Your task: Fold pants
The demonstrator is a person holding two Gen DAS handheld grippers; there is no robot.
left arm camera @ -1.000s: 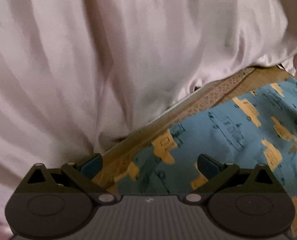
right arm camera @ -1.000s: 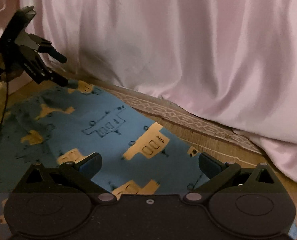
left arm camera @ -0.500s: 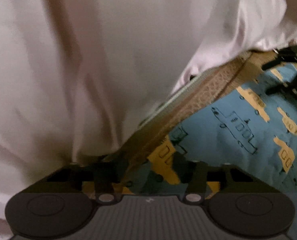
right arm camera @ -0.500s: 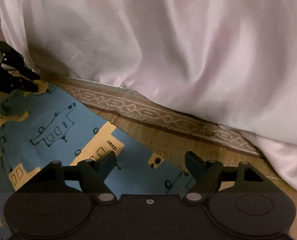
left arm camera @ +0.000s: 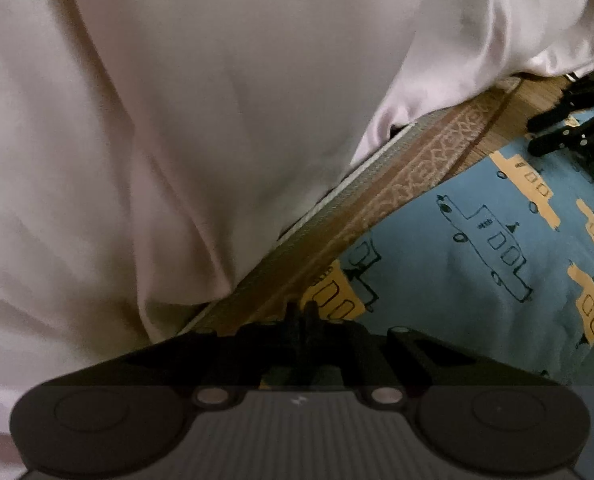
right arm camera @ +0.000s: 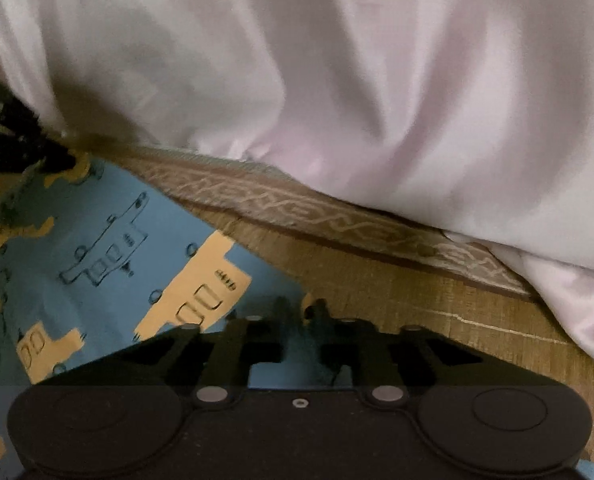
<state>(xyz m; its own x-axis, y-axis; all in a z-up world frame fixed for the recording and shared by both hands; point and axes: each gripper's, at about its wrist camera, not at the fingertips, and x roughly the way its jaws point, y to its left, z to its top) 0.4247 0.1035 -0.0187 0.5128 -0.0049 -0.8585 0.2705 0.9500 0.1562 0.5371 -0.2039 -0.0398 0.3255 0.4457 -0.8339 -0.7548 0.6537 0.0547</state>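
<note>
Okay, both of my hand-held grippers are down on the blue cotton pants printed with yellow and outlined vehicles (left arm camera: 477, 276), which lie flat on the woven straw-coloured mat with a patterned brown border band (left arm camera: 425, 160). The left hand-held gripper (left arm camera: 302, 312) has its jaws pressed together at the pants' far left corner, right by the border band; a bit of fabric edge seems pinched there, but it is dark and hard to confirm. The right hand-held gripper (right arm camera: 301, 312) is also closed, its tips sitting on the far right corner of the pants (right arm camera: 109, 248), blue cloth visible between and under the fingers. From the right wrist view the left tool shows at the far left edge, from the left wrist view the right tool at the far right edge. A pale pink satin sheet (right arm camera: 337, 80) hangs in folds along the far side, its hem resting on the mat border.
</note>
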